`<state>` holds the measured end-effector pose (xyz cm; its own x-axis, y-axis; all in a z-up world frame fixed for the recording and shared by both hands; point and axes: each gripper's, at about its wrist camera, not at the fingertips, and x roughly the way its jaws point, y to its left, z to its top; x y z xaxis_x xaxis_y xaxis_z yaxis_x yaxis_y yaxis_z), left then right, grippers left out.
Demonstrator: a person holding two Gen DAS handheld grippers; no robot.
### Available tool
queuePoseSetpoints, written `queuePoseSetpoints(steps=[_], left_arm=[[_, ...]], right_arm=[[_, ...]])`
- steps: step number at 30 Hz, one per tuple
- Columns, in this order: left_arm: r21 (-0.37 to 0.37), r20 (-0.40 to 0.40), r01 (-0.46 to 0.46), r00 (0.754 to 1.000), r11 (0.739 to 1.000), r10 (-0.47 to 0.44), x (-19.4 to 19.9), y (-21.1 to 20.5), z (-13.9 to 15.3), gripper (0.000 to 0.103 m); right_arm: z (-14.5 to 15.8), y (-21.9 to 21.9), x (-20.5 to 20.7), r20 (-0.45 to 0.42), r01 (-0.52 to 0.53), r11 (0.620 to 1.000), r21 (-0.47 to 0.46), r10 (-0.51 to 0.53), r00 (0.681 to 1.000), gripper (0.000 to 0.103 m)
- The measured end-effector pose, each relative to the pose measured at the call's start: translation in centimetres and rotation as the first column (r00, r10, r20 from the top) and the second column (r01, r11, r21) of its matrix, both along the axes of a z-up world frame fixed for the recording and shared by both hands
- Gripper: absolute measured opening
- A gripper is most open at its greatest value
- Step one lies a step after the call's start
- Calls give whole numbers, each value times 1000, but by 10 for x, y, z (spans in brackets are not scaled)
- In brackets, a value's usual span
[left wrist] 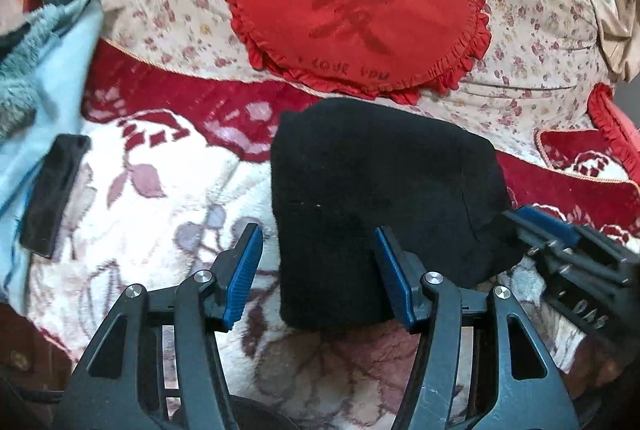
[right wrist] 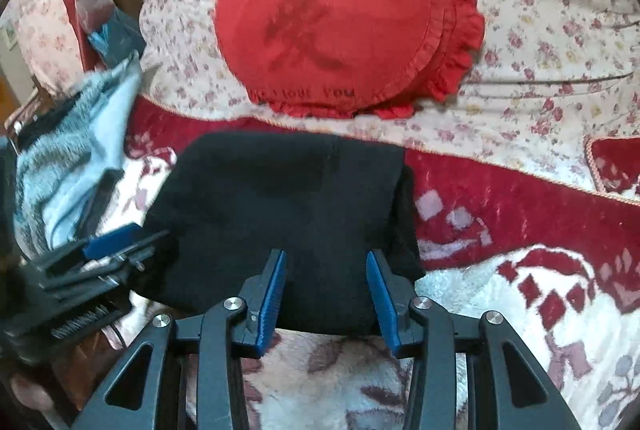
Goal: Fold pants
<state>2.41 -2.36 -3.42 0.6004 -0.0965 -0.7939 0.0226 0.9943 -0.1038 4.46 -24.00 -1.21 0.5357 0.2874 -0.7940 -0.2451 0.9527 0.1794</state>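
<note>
Item: black pants (left wrist: pixel 380 210), folded compact on blanket (left wrist: pixel 160 230), red cushion (left wrist: pixel 352 14) at 12 o'clock; left gripper (left wrist: pixel 318 270) & right gripper (right wrist: pixel 326 294) jaws apart, gripping nothing, likely just let go

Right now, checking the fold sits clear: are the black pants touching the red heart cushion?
Apart. The right wrist view shows the black pants separated from the red heart cushion by floral fabric.

Floral blanket (left wrist: pixel 168 230) carries folded black pants (left wrist: pixel 372 198), remote (left wrist: pixel 54 194).
</note>
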Motion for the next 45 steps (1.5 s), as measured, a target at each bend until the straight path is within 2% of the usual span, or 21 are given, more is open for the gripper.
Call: queuePoseSetpoints(steps=[3, 6, 7, 11, 17, 29, 45], left_arm=[[67, 36, -11, 999, 998, 8, -10, -4, 8, 57], [170, 69, -30, 997, 985, 19, -20, -9, 15, 57], [179, 75, -33, 997, 983, 20, -23, -9, 17, 57], [118, 95, -29, 995, 993, 18, -37, -3, 26, 57], [77, 130, -43, 991, 996, 32, -56, 5, 41, 57], [94, 178, -49, 984, 994, 31, -76, 5, 58, 57], [90, 178, -34, 984, 995, 18, -84, 2, 58, 57]], right_arm=[[11, 0, -7, 32, 29, 1000, -6, -29, 999, 40], [21, 1, -13, 52, 43, 999, 1, -43, 998, 40], [23, 1, -14, 56, 45, 999, -1, -45, 997, 40], [33, 4, -21, 69, 42, 999, 1, -42, 997, 40], [48, 5, -36, 93, 37, 999, 7, -38, 995, 40], [57, 16, -54, 106, 14, 1000, 13, -15, 994, 41], [52, 17, -62, 86, 8, 1000, 15, -9, 996, 42]])
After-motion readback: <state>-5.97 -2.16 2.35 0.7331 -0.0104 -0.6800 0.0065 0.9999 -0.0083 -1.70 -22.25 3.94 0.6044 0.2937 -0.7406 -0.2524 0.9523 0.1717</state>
